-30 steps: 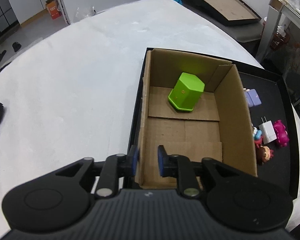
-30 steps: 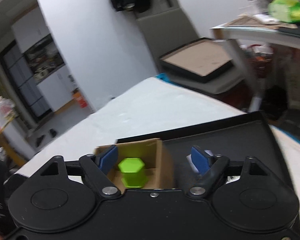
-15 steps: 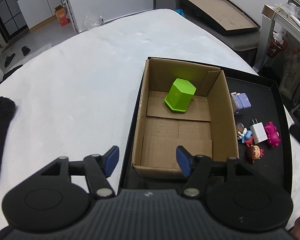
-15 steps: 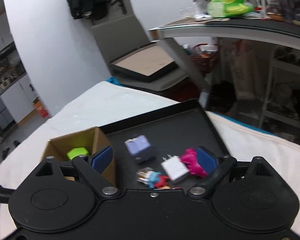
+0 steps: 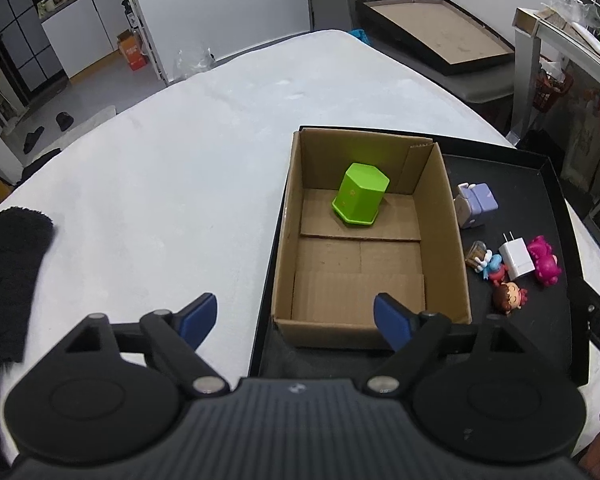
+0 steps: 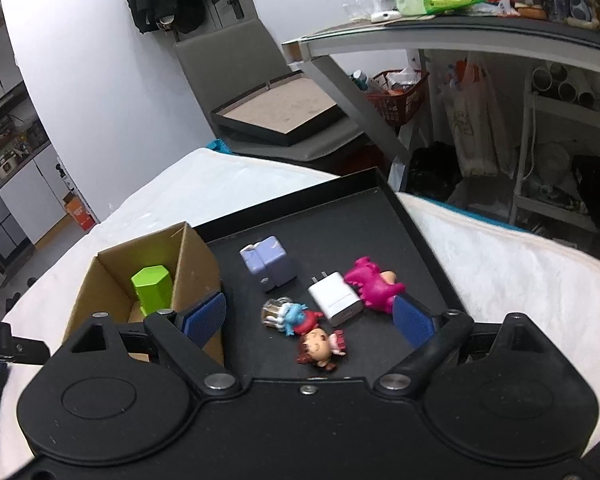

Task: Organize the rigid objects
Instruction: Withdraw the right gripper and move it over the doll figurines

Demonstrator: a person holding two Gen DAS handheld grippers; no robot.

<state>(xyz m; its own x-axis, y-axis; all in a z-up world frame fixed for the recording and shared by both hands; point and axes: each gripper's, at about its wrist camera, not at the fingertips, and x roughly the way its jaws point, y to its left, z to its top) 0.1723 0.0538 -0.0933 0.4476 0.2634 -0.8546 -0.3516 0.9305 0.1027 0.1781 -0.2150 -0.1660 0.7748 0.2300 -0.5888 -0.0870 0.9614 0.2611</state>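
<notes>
So there's one cardboard box (image 5: 370, 240) sitting in the left part of one black tray (image 5: 556, 184), and the tray is on a white-covered surface (image 5: 160, 184). Inside the box there's exactly one thing: a green hexagonal cup (image 5: 360, 199), upside down, at the far end. The rest of the box floor is bare cardboard. Out on the tray to the right of the box I count six small things: one lavender block-shaped toy (image 6: 269, 264) farthest away, one white plug-in charger (image 6: 335, 299), one magenta dinosaur-ish figure (image 6: 374, 284) touching the charger's right side, one little blue-and-red figure (image 6: 298, 318), one tiny brownish-grey piece (image 6: 274, 310) right against it, and one brown-haired doll figure (image 6: 318, 347) nearest of all. The left gripper (image 5: 296, 314) hangs over the near wall of the box, its fingers have just been opening and now stand wide with nothing between them. The right gripper (image 6: 310, 316) points at the toy cluster, fingers also spread wide and gripping nothing, with the doll and the blue figure lying in the gap below.
</notes>
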